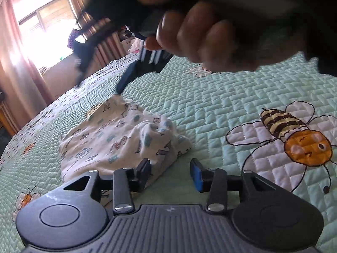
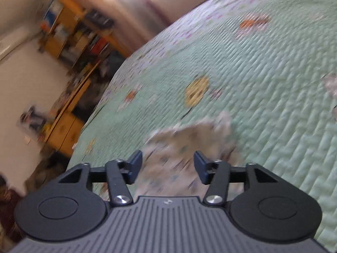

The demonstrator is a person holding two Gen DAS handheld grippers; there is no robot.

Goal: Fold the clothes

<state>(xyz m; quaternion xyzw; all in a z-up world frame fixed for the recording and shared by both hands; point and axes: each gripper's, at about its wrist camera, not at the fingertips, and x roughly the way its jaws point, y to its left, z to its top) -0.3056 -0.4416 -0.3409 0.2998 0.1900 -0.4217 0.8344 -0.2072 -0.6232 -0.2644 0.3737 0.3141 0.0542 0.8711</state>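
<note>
Wide bed under a mint quilt (image 1: 221,97) with an embroidered bee (image 1: 294,135). On the quilt, near its middle, a small white garment with letter print (image 1: 118,139), crumpled, not yet folded. Just before it, left gripper (image 1: 170,174): fingers half apart, empty, one finger (image 1: 143,169) over the cloth edge. Right gripper (image 2: 167,165): fingers also apart, nothing pinched, the blurred garment (image 2: 189,139) behind the gap. Risk, as a judgement: pinching quilt together with the thin cloth, or catching one layer only, giving a crooked fold.
</note>
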